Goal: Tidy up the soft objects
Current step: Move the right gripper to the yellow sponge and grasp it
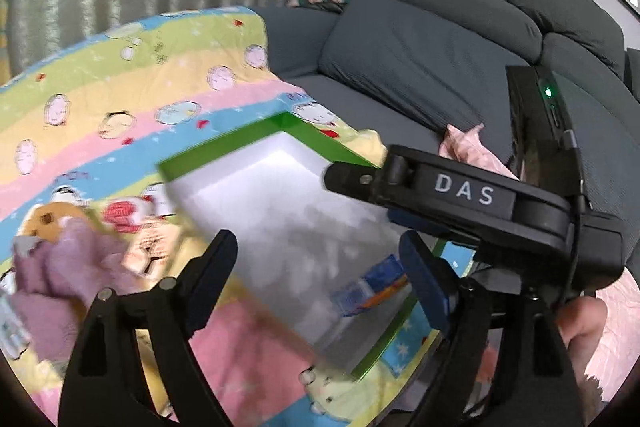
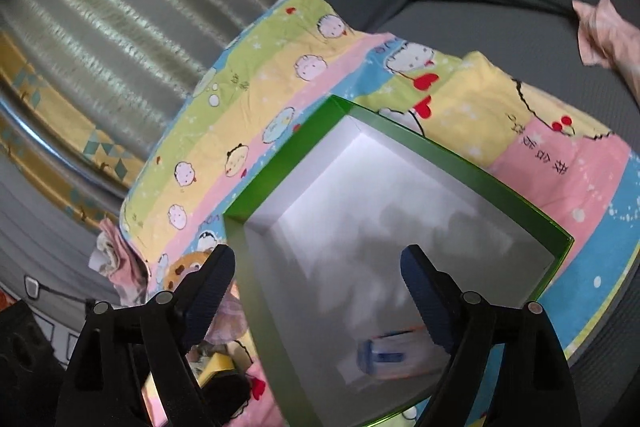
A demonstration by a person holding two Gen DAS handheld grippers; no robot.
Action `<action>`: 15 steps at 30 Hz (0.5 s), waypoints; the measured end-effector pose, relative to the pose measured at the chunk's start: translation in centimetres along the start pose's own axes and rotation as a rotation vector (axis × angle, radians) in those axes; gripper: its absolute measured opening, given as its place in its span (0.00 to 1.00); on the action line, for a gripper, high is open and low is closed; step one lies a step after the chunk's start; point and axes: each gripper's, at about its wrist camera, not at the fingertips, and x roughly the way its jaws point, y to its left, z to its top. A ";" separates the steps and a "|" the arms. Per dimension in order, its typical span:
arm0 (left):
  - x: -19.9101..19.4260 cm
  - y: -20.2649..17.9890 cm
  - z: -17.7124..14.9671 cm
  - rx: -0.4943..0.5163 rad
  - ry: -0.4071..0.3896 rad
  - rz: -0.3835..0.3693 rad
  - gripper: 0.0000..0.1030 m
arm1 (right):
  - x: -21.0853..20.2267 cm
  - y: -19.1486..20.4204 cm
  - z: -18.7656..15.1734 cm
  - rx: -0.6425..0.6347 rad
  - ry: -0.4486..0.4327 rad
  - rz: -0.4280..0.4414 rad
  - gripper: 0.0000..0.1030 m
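Note:
A green box (image 1: 224,147) with a white inside lies on a cartoon-print blanket (image 1: 120,87) on the sofa. A blue and white soft packet (image 1: 372,287) lies in the box's near corner. My left gripper (image 1: 316,243) hangs open above the box with nothing between its fingers. The right gripper's black housing (image 1: 464,193) crosses in from the right. In the right wrist view my right gripper (image 2: 318,255) stands open over the same box (image 2: 280,167), with the packet (image 2: 392,351) lying below it, untouched. A purple cloth (image 1: 68,267) and a yellow plush (image 1: 48,223) lie left of the box.
Dark grey sofa cushions (image 1: 420,59) rise behind the blanket. A pink cloth (image 1: 468,147) lies on the seat to the right. A thumb (image 1: 584,323) shows at the right edge. Pale curtains (image 2: 100,7) hang behind the sofa's end.

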 end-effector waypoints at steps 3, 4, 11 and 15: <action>-2.2 1.5 -0.7 -0.016 -0.025 0.051 0.86 | -0.5 1.6 -0.5 -0.045 -0.013 0.008 0.84; -2.8 2.0 -1.0 -0.020 -0.030 0.071 0.87 | -0.6 2.3 -0.8 -0.068 -0.013 0.012 0.86; -7.1 8.1 -4.6 -0.179 -0.059 0.229 0.89 | -0.2 7.0 -3.3 -0.190 -0.015 0.005 0.93; -9.3 12.6 -6.9 -0.339 -0.100 0.333 0.90 | 1.2 10.1 -5.5 -0.292 0.025 -0.018 0.93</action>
